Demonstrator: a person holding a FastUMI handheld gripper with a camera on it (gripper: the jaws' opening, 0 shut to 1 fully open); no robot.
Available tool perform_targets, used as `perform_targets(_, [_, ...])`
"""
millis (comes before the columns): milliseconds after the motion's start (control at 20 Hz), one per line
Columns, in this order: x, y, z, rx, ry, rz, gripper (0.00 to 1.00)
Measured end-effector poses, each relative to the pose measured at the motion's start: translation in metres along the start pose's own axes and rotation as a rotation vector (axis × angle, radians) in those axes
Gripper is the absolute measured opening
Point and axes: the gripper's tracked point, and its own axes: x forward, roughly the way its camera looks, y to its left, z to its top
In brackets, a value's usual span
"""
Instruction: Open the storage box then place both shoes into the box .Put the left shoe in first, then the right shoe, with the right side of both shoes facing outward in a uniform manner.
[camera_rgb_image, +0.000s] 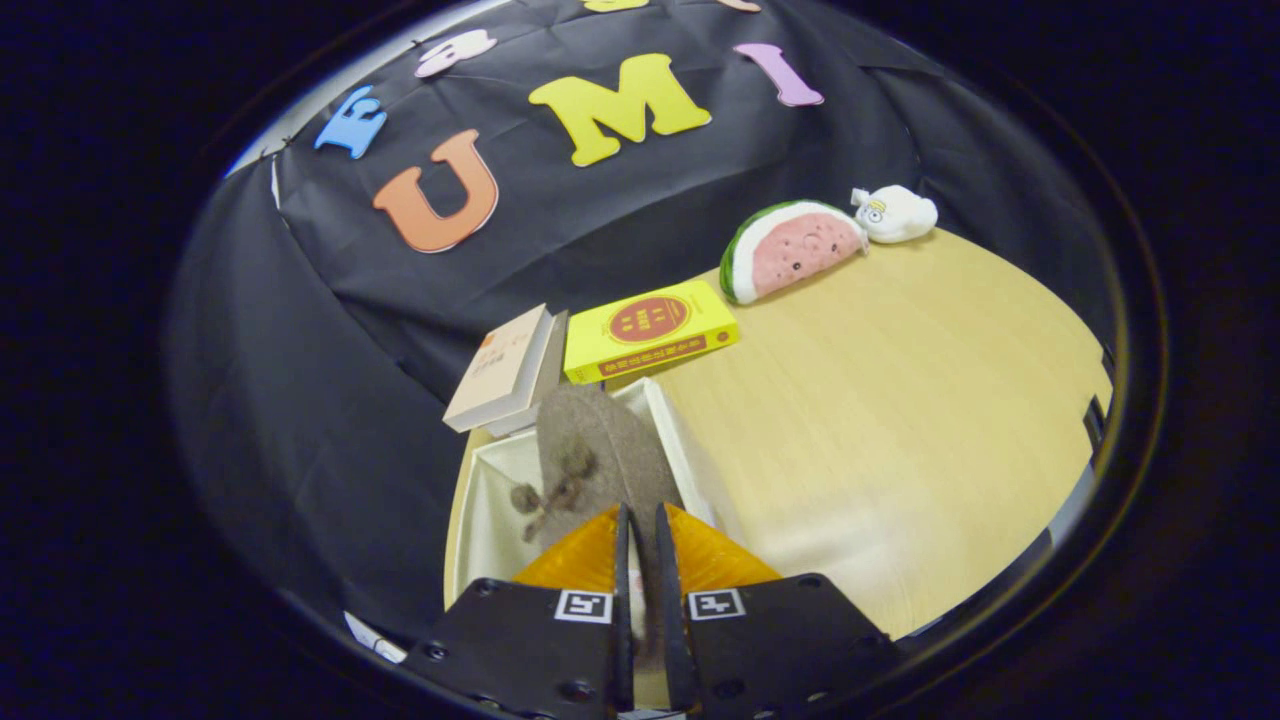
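A grey-brown felt shoe with a small bow on its side hangs toe-forward between my fingers, over the open white storage box. My gripper is shut on the shoe's heel edge, both fingers pressing the thin felt. The box sits at the table's left edge just ahead of the fingers, and the shoe covers much of its inside, so what lies on its floor is hidden. The box's right wall shows beside the shoe.
Beyond the box lie a pale book and a yellow book. Farther back stand a watermelon-slice plush and a small white plush. The wooden table stretches to the right of the box.
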Motion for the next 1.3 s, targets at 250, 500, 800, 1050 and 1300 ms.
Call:
perform_targets(250, [-0.020, 0.008, 0.013, -0.059, -0.049, 0.057, 0.53])
perform_targets(500, [-0.054, 0.000, 0.036, -0.125, -0.140, 0.110, 0.88])
perform_targets(800, [-0.095, -0.057, 0.073, -0.199, -0.270, 0.111, 0.93])
perform_targets(1050, [-0.138, -0.124, 0.121, -0.318, -0.456, 0.094, 0.95])
perform_targets(1300, [-0.186, -0.172, 0.153, -0.416, -0.606, 0.089, 0.94])
